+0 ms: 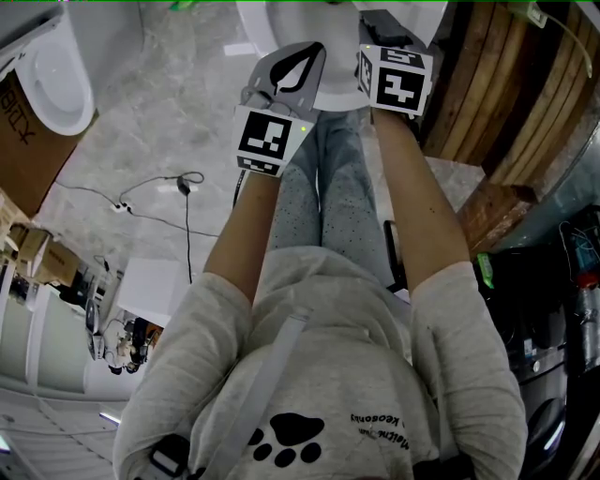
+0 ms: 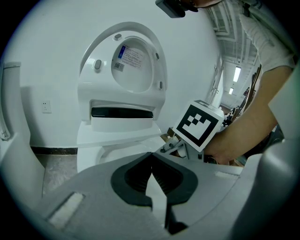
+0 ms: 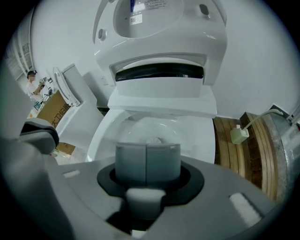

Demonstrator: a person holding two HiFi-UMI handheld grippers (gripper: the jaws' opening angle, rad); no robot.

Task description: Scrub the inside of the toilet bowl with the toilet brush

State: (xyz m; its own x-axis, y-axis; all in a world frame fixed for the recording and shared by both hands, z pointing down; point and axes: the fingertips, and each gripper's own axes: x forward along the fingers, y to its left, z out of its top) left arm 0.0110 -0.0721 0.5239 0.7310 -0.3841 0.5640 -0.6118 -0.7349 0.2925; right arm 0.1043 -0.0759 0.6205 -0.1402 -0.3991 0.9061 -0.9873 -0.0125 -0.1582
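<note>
A: What does the head view cut off?

B: At twelve o'clock the top edge slices the toilet (image 1: 291, 23), so only a white strip of it shows. At ten o'clock a second toilet (image 1: 52, 80) runs off the left edge. So does the lettering on a cardboard box (image 1: 23, 141).

A: And the gripper views?

B: In the right gripper view, the right gripper (image 3: 147, 161) covers the toilet's near rim at six o'clock. The raised lid (image 3: 154, 18) is clipped at twelve o'clock. A person (image 3: 33, 82) at nine o'clock is too small to make out. In the left gripper view, the label (image 2: 131, 58) under the lid is too small to read.
</note>
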